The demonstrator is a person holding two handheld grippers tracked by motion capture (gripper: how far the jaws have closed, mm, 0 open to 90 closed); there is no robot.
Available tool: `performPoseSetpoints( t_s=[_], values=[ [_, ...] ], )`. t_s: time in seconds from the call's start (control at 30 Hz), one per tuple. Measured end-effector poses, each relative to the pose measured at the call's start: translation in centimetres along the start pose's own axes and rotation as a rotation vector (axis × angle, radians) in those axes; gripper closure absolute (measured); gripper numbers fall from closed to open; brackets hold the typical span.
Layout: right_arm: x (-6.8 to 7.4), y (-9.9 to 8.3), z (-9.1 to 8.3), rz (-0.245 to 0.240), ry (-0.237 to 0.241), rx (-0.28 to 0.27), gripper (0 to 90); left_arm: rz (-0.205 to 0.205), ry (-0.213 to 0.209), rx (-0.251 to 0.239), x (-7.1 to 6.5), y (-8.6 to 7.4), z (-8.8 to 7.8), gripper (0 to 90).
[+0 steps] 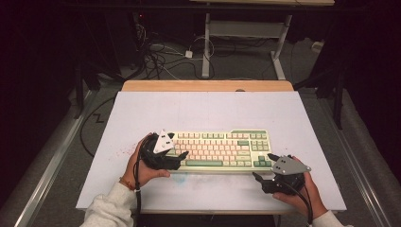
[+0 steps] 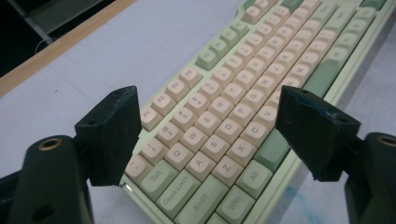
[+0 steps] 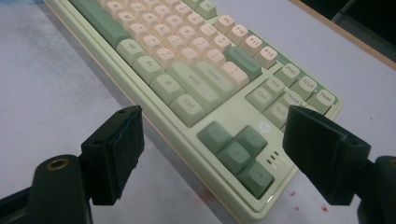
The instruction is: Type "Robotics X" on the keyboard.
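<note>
- The left gripper (image 1: 182, 158) hovers over the left end of the keyboard (image 1: 222, 149), its fingers (image 2: 109, 135) spread wide and released, nothing pinched between them.
- In the left gripper view, the letter keys from Q and A across to C and V lie in the gap between the two fingers; the Tab (image 2: 158, 179), Caps Lock and Shift keys sit just beneath and ahead of the left-hand finger, while the green space bar (image 2: 322, 77) runs off past the right-hand finger.
- The right gripper (image 1: 265, 168) is at the keyboard's near right corner, its fingers (image 3: 114, 151) also released and wide apart, grasping nothing.
- In the right gripper view, the dark green arrow keys (image 3: 238, 151) lie between the two fingers, with the keyboard's corner edge just ahead of them; the Ctrl and right Shift keys sit beyond the left-hand finger, and the navigation keys lie beyond the right-hand finger.
- The keyboard lies flat on the white bench (image 1: 198, 109), long side facing the person, spanning the space between the two grippers.
- Small red specks mark the bench (image 3: 308, 203) just beside the right-hand finger of the right gripper.
</note>
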State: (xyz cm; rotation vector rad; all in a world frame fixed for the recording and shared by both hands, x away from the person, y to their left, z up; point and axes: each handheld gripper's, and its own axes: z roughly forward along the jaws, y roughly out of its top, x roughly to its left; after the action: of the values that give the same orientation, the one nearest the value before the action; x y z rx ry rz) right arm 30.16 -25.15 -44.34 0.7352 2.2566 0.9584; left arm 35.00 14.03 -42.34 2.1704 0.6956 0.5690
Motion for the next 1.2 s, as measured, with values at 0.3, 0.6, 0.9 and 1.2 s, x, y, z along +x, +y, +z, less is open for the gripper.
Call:
performPoseSetpoints(
  t_s=[0.3,0.6,0.9,1.2],
  values=[
    [0.0,0.0,0.1,-0.006,0.003,0.008,20.8,-0.061,-0.012,0.050,1.3,-0.4,0.5,57.7],
    [0.0,0.0,0.2,-0.012,0.001,0.015,20.8,-0.034,-0.084,0.053,1.1,-0.2,0.6,83.0],
    [0.0,-0.1,0.2,-0.012,0.001,0.020,20.7,0.035,-0.128,0.074,-0.1,0.2,1.0,87.5],
    [0.0,0.0,0.2,-0.013,0.001,0.017,20.8,0.076,-0.129,0.115,-0.7,0.2,1.9,87.5]
  ],
)
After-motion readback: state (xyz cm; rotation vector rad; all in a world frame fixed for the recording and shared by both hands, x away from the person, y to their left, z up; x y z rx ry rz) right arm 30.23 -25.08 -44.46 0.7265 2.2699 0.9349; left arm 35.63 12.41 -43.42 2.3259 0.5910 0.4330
